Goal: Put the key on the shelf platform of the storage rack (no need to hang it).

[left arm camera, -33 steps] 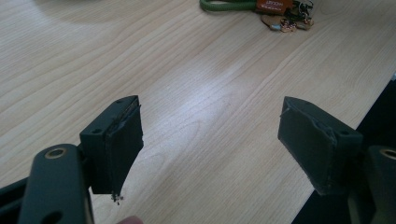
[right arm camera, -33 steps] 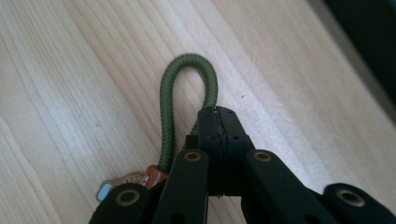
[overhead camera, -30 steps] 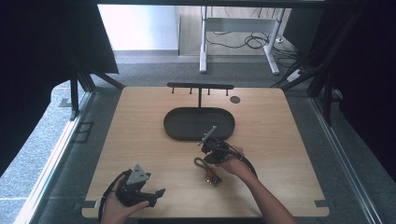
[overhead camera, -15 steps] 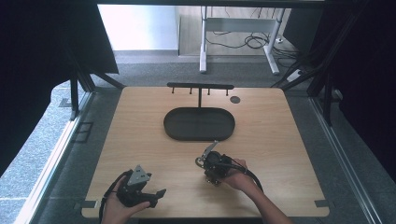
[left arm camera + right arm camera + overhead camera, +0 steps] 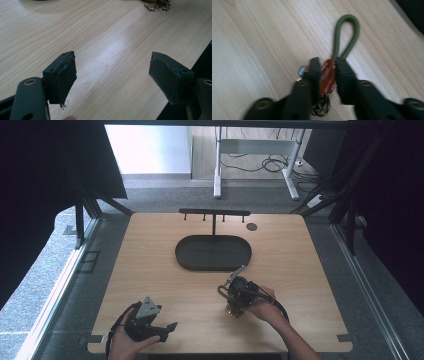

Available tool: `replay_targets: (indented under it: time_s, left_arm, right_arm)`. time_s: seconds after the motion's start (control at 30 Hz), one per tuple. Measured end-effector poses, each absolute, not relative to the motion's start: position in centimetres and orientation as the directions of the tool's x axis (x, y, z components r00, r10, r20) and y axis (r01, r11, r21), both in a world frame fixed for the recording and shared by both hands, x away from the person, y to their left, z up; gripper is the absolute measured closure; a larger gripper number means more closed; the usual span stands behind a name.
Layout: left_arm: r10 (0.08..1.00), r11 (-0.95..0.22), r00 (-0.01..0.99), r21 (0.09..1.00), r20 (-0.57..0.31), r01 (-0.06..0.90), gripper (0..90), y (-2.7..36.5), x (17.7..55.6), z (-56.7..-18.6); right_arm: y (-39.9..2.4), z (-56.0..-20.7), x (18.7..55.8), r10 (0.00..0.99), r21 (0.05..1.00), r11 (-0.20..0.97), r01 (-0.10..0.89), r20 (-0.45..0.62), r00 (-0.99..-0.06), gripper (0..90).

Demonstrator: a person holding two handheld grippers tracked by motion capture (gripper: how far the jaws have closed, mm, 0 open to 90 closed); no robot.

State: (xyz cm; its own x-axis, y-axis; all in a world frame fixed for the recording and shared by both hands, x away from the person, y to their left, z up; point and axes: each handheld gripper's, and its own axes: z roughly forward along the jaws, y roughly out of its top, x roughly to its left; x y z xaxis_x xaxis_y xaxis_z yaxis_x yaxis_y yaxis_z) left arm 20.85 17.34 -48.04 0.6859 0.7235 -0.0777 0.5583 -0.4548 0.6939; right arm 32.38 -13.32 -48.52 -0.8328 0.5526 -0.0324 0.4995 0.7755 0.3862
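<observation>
Though just opening its jaws, clamps in the right hand-held gripper (image 5: 327, 61) a key fob (image 5: 327, 75) by its orange-brown tag, pads against both faces and the tag between them. Hangs just above the worktop (image 5: 249, 37), near its front edge.

Looks light and floppy overall. Tag: flat, fairly stiff, glossy, so probably slippery under the pads; best taken across its flat faces, as here. Beyond the fingertips, a green cord loop (image 5: 345, 27): soft and braided, likely to swing or fold, poor for a firm pinch but good for hooking over a peg. Below the jaws, towards the palm, a dark metal ring (image 5: 322, 110): hard, thin, easy to lose from a grip. Beside the left-hand jaw, a small blue piece (image 5: 302, 70), too blurred to name.

Carries pale lettering along the tag; too blurred to read.

Farther off, past the gripper, a black oval tray (image 5: 212, 252) and a low peg rack (image 5: 214, 212).

Holds the left hand-held gripper (image 5: 112, 75) with jaws wide apart, nothing between them.
</observation>
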Motion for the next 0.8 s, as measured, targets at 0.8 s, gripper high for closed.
replay_targets:
  time_s: [0.8]
  left_arm:
    - [0.724,-0.455,0.686,0.695,-0.076,0.557,22.5,17.4,20.8,-48.0]
  right_arm:
    - [-12.9,-50.0,33.0,0.602,0.307,0.756,0.578,0.02,-0.798,59.9]
